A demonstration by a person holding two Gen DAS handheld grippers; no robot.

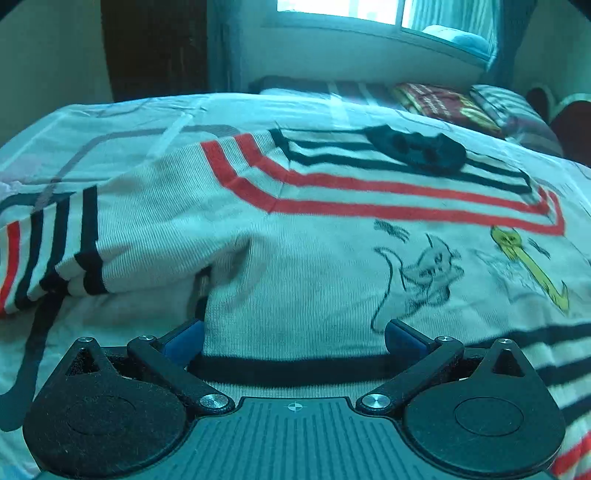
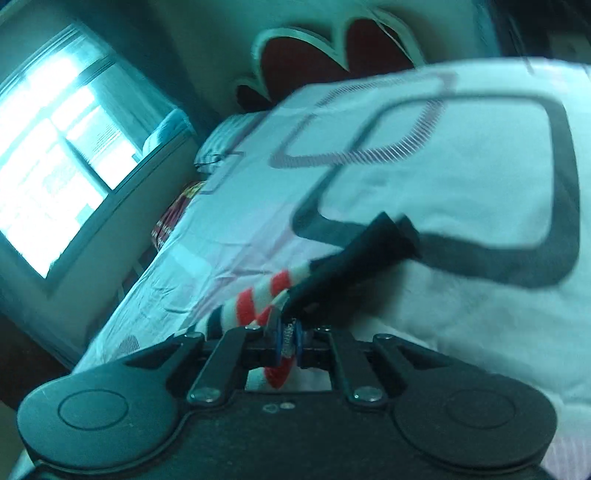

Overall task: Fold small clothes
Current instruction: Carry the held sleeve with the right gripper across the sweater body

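- Left tool [image 1: 294, 338]: jaws spread wide, gripping nothing; its blue pads [image 1: 184, 341] stand either side of the sweater's dark-banded hem, and whether they touch the knit cannot be told.
- Right tool [image 2: 289, 341]: clenched tight on a bunched piece of striped knit [image 2: 258, 299], red, white and dark, which trails forward from the closed jaws and ends in a dark cuff-like end [image 2: 369, 247] raised clear of the bed. Judged to be a sleeve or edge of the same garment, though that view does not settle it.
- Sweater [image 1: 295, 258]: white ribbed knit with red and navy stripes and cartoon drawings on the front, lying mostly spread on the bed cover [image 1: 110, 118]. One sleeve [image 1: 74, 243] is already turned in and rumpled at the left of that view.
- Dark small garment [image 1: 417, 147]: crumpled on the sweater's far part, near the neckline stripes; unfolded.
- Progress, as a judgement: early. The body is still flat, no tidy fold is finished, and the dark piece awaits handling.
- Beyond: pillows [image 1: 450, 105] at the head of the bed, then the window [image 1: 354, 9].
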